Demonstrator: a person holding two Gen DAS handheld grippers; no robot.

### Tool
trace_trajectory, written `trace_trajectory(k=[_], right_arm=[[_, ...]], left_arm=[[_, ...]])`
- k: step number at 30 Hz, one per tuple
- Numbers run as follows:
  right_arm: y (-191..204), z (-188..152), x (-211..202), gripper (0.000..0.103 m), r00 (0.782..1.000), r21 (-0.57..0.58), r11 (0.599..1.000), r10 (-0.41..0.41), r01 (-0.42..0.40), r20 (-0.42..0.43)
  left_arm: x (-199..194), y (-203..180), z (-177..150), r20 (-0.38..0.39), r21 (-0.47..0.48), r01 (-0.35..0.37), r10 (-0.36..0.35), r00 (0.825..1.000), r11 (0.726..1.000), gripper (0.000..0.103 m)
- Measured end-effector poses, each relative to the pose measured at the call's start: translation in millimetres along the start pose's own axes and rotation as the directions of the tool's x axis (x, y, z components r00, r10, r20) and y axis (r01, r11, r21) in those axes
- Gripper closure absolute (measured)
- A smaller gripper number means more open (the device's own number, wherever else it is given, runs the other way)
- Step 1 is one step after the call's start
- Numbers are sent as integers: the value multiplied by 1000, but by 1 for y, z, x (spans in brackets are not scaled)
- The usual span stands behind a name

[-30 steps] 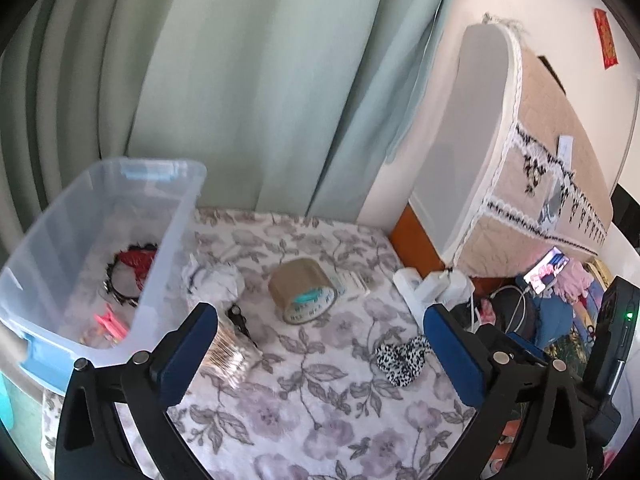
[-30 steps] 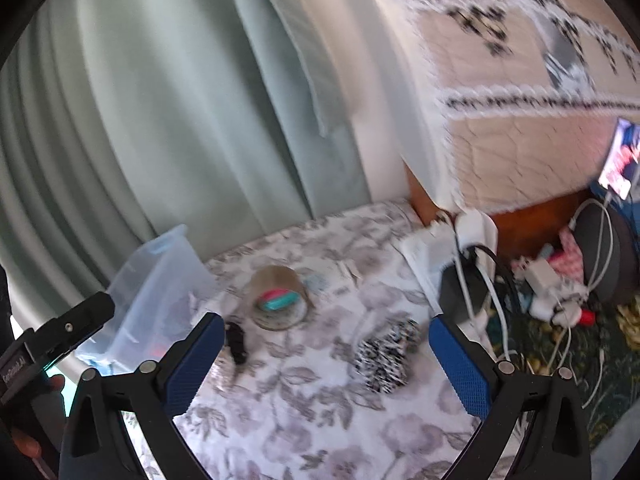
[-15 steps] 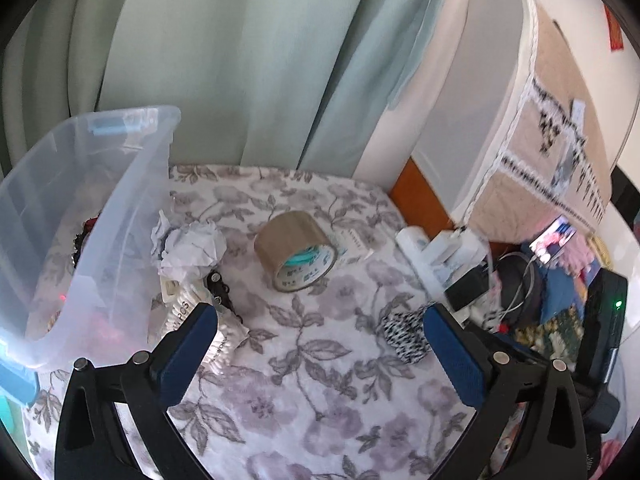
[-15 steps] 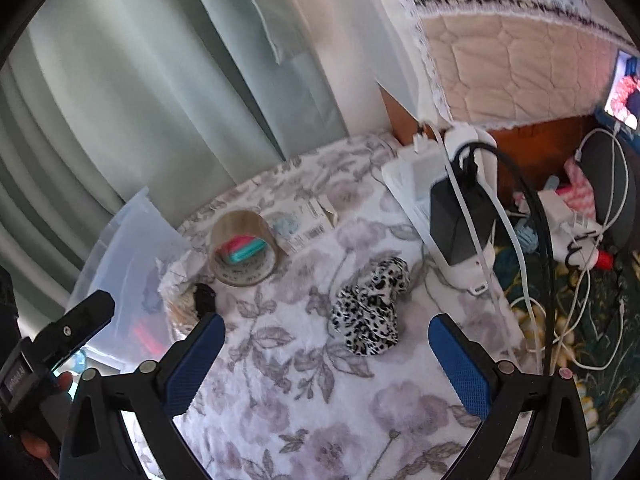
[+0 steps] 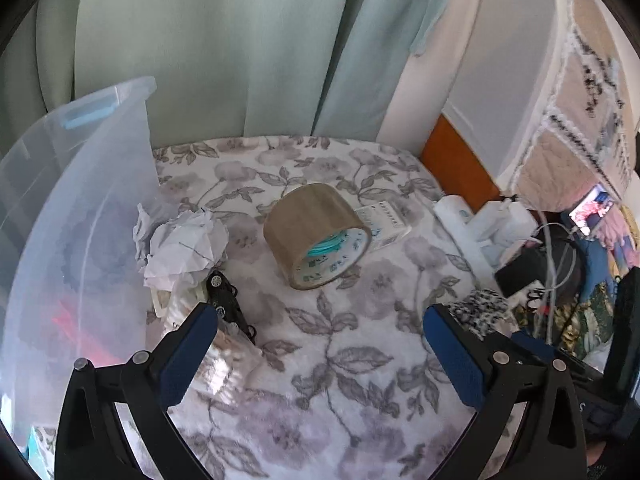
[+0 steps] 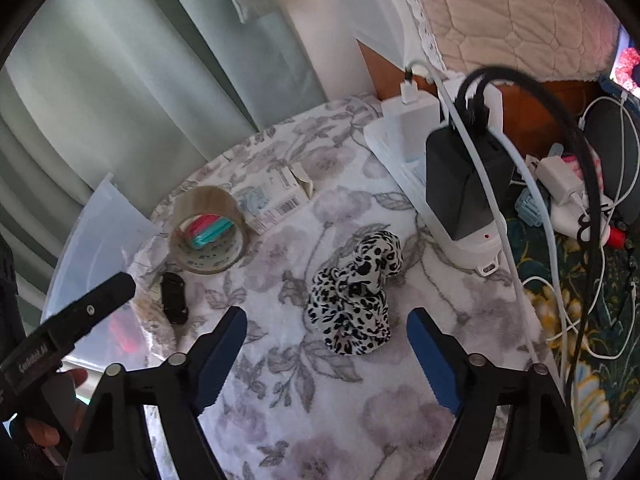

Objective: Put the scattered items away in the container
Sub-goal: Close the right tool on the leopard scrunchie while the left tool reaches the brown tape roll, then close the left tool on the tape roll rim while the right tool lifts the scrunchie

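1. We hold the left gripper [image 5: 320, 354] above the tabletop [image 5: 320, 412], which is covered with a floral cloth. Its jaws are spread wide and hold nothing.
2. The right gripper [image 6: 326, 344] also hangs over the cloth, with its jaws spread and nothing between them.
3. The clear plastic container [image 5: 72, 216] stands at the left edge of the tabletop. We see something pink or red through its wall, but it is too blurred to name.
4. A roll of brown packing tape [image 5: 316, 236] lies on its side near the middle, and a small white carton [image 5: 384, 222] touches it on the far side.
5. A crumpled white paper [image 5: 184, 246] lies just beside the container wall. A small black toy car [image 5: 226, 300] lies next to the paper, close to the left finger [image 5: 186, 356] of the left gripper.
6. A black-and-white leopard-print scrunchie [image 6: 356, 292] lies on the cloth just ahead of the right gripper, between the lines of its two fingers.
7. On the right side stands a white power strip [image 6: 404, 152] with a black charger [image 6: 460, 184] and several cables.
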State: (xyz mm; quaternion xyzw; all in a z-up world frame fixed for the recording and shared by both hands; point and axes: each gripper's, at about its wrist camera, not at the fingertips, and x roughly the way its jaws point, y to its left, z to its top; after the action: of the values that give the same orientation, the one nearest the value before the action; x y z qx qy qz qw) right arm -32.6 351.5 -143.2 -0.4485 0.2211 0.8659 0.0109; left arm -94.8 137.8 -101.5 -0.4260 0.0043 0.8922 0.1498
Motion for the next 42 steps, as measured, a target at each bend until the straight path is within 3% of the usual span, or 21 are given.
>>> trace_trajectory(k=[2, 8, 10, 15, 19, 23, 29, 31, 33, 37, 42], right_arm=[[-4, 1, 7, 26, 1000, 7, 1000, -8, 8, -13], [-9, 3, 27, 44, 999, 18, 1000, -16, 17, -45], [-9, 3, 30, 45, 999, 19, 1000, -19, 20, -48], [-12, 6, 40, 45, 998, 28, 999, -28, 30, -62], [-14, 7, 46, 51, 997, 31, 999, -39, 42, -72], [-14, 6, 49, 52, 996, 33, 998, -45, 48, -76], [-14, 8, 50, 56, 996, 34, 998, -50, 53, -75], [-14, 8, 50, 58, 996, 38, 998, -50, 53, -77], [-14, 9, 49, 62, 996, 48, 998, -46, 50, -78], [-12, 11, 43, 78, 997, 48, 998, -41, 45, -68], [-8, 12, 27, 80, 998, 43, 998, -38, 40, -40]], left_arm=[[8, -1, 2, 0, 15, -23, 23, 1000, 1000, 2], [34, 3, 11, -16, 13, -66, 66, 998, 998, 23], [42, 5, 13, -9, 25, -85, 85, 996, 996, 31], [55, 10, 16, 22, 33, -101, 100, 995, 994, 33], [66, 14, 18, 28, 28, -100, 99, 995, 995, 46], [69, 15, 17, 102, 32, -117, 113, 988, 993, 47], [67, 19, 14, 202, 39, -116, 106, 974, 992, 66], [68, 21, 16, 192, 24, -110, 103, 976, 994, 79], [69, 24, 17, 171, 0, -107, 106, 980, 994, 85], [66, 32, 19, 140, -53, -93, 99, 985, 994, 88], [54, 43, 15, 86, -114, -65, 75, 993, 991, 88]])
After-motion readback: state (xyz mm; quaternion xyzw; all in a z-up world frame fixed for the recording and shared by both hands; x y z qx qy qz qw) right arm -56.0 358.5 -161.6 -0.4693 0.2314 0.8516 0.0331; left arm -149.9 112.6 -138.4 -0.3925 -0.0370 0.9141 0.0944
